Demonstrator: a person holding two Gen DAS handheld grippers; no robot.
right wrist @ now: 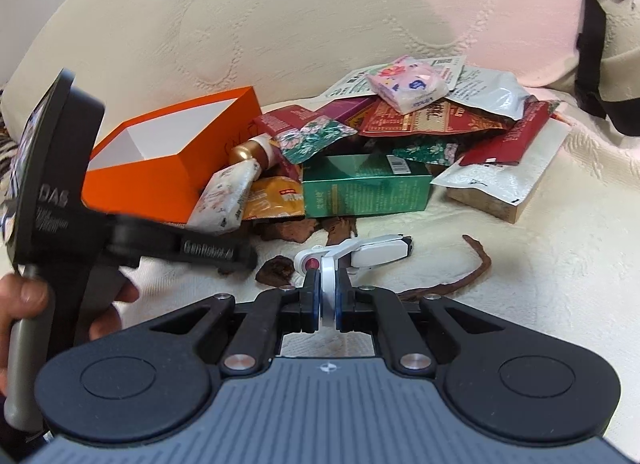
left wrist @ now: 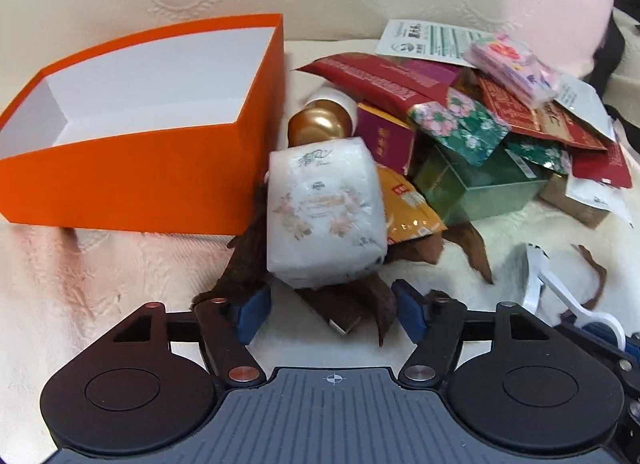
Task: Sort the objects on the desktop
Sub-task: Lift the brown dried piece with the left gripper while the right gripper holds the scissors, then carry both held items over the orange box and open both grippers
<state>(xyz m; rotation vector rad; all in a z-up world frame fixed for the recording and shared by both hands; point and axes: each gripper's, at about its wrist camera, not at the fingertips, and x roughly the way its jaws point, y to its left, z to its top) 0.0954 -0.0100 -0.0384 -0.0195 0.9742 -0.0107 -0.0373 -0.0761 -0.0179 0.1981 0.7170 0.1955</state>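
Left gripper (left wrist: pixel 331 314) fingers spread wide, nothing between the pads. White tissue pack (left wrist: pixel 326 215) sits straight ahead of them, just past the fingertips, on brown dried pieces on a cream quilted cover. Landmark: orange box (left wrist: pixel 132 123), open, white inside, looks empty. Tissue pack lies just right of the box's near corner, close to its side wall; contact unclear. Pack's long axis runs roughly away from the fingers, tilted a bit; its short width lines up across the gap. Judgement: left hand is the nearer one for this pick, a straight push forward then close; gap looks barely wider than the pack, so a clipped corner is possible.

Right gripper (right wrist: pixel 328 300) fingers clamped on a white folding tool (right wrist: pixel 360 254), by its ring end; its body sticks out forward. It is right of the box, near side of the pile of packets and green carton (right wrist: pixel 366 187).
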